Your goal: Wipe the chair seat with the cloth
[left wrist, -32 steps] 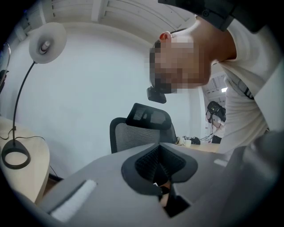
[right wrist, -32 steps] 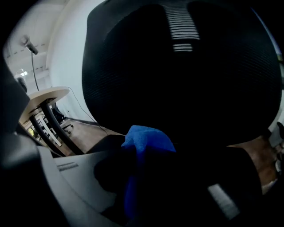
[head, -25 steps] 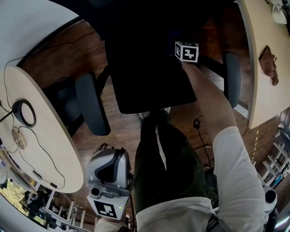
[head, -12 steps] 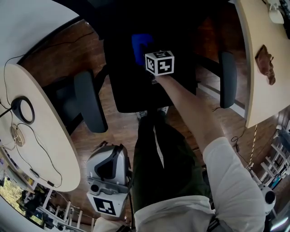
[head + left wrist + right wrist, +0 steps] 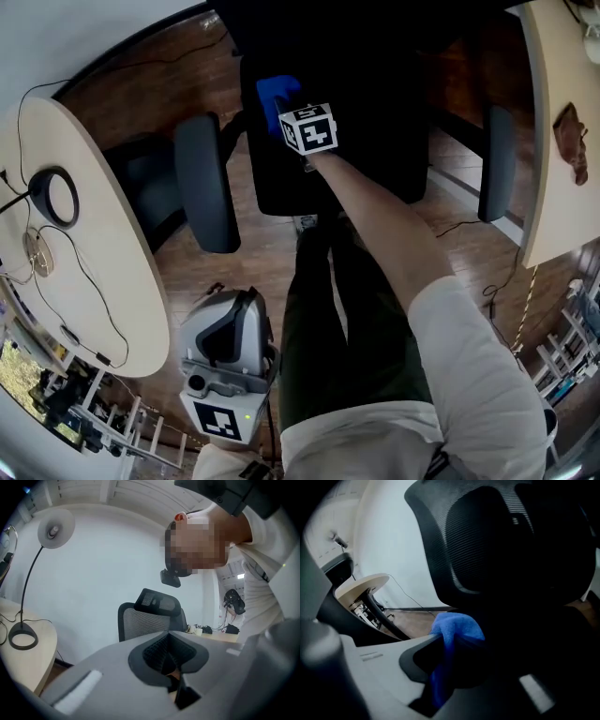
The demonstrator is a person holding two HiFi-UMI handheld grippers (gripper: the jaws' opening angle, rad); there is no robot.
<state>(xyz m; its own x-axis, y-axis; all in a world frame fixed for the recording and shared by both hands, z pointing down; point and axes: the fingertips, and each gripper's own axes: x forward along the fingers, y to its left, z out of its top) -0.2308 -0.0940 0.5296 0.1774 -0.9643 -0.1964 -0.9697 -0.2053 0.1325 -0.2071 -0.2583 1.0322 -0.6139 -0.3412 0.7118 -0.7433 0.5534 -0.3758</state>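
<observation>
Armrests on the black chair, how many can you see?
2. The left armrest stands left of the chair seat; the right armrest stands right of it.

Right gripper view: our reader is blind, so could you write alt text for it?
A blue cloth is clamped in the right claw, in front of a black mesh chair back. A pale round table and white wall stand at left.
</observation>
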